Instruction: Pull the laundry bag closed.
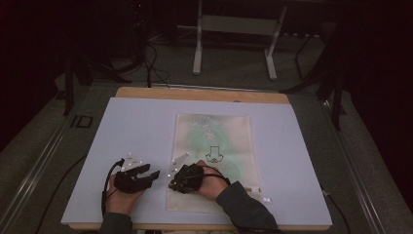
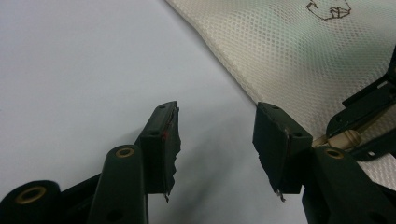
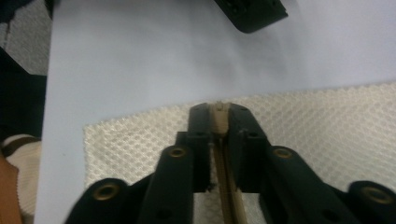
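My right hand-held gripper (image 3: 218,109) pinched the beige zipper pull (image 3: 218,108) at the 7 o'clock corner of the cream mesh zip bag (image 1: 214,146) lying on the white-topped bench (image 1: 136,126). My left hand-held gripper (image 2: 217,135) hovered spread beside it. Next, I judged, a steady pull along the zip, left pinning the mesh.

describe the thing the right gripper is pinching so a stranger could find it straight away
On the pale board lies a cream mesh bag with a small black drawing. At its near left edge, the right gripper is shut on a beige zipper pull, the sole solid tab on the netted fabric.
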